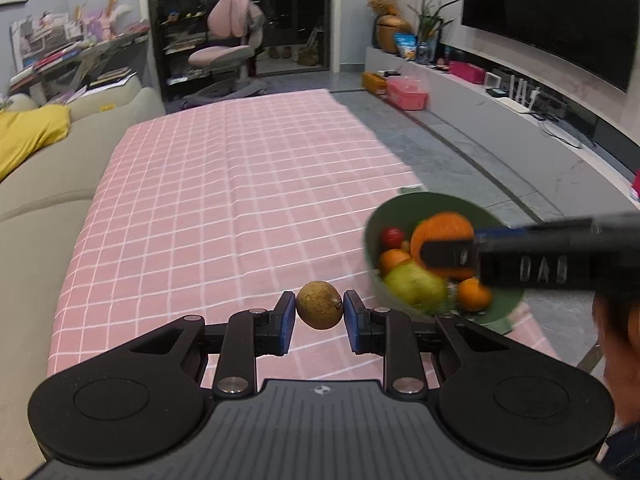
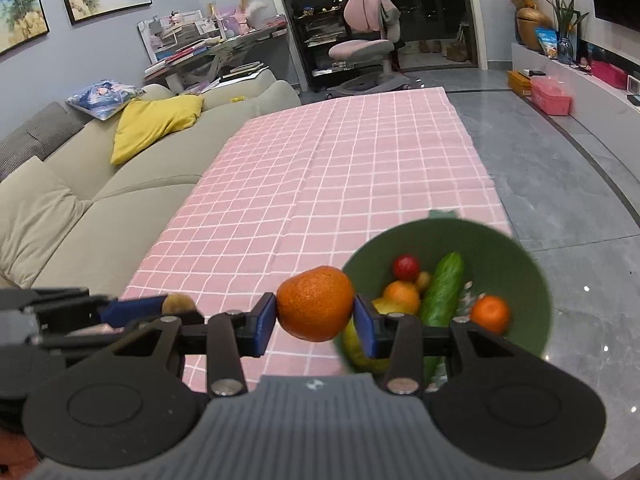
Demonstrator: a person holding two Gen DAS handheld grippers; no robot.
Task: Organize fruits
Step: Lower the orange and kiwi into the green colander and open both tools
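My left gripper (image 1: 319, 312) is shut on a brownish-yellow fruit (image 1: 319, 305) and holds it above the pink checked tablecloth (image 1: 240, 184). My right gripper (image 2: 315, 312) is shut on a large orange (image 2: 315, 303), just left of the green bowl (image 2: 520, 252). The bowl (image 1: 384, 216) stands at the table's near right edge. It holds a cucumber (image 2: 442, 292), a red tomato (image 2: 406, 267), small oranges (image 2: 490, 314) and a yellow-green pear (image 1: 414, 286). In the left wrist view the right gripper (image 1: 448, 254) hangs blurred over the bowl with the orange (image 1: 440, 228).
A beige sofa (image 2: 100, 208) with a yellow cushion (image 2: 156, 122) runs along the table's left side. Grey floor (image 2: 560, 200) lies to the right, with a TV bench (image 1: 520, 120) and pink boxes (image 1: 406, 94). A pink chair (image 1: 228, 36) stands beyond the table's far end.
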